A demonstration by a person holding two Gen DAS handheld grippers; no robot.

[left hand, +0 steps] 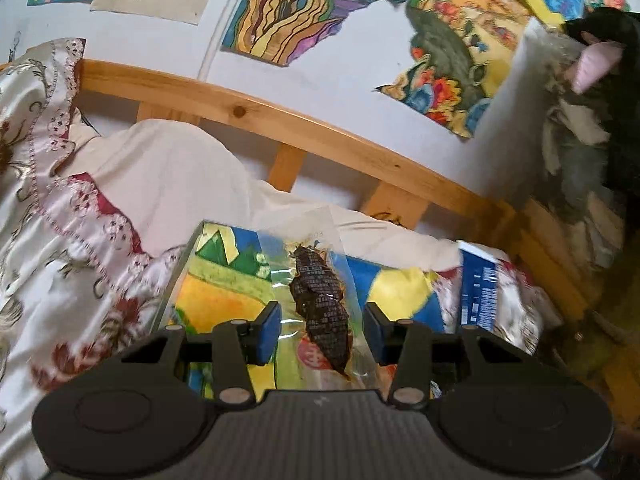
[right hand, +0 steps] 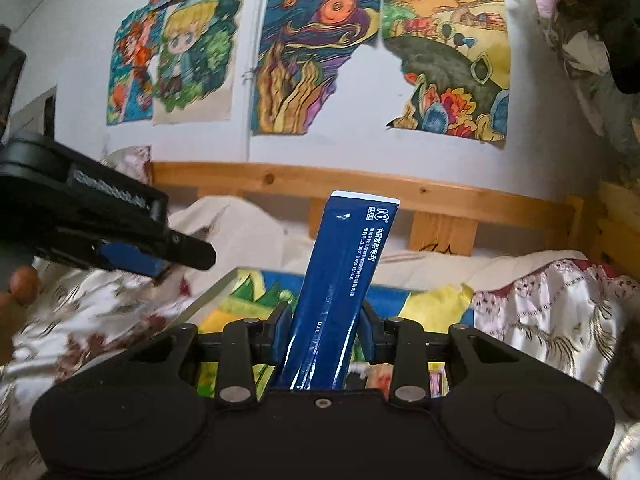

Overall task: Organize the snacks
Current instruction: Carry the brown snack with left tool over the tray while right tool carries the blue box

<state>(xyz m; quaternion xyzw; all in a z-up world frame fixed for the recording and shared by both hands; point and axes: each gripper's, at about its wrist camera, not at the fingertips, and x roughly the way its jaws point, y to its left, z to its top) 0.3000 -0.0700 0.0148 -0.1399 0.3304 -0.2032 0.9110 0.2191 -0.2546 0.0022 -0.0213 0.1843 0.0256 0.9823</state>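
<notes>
Clear packet [left hand: 320, 304] lying on a painted board [left hand: 224, 292] atop the bed [left hand: 80, 280], between the left gripper's [left hand: 320, 330] jaws. Blue pack [right hand: 340, 280] upright, right of it, in the right gripper [right hand: 322, 334]. Wooden headboard [left hand: 280, 120] behind.

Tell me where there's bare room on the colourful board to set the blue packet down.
Free patches on the colourful board: the yellow-green stretch left of the clear snack bag, and the blue-yellow area between that bag and the blue packet. The middle is crowded: the bag lies between the left gripper's open fingers.

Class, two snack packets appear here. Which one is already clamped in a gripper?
The blue packet, clamped upright by the right gripper; the clear packet lies between the left gripper's open fingers.
</notes>
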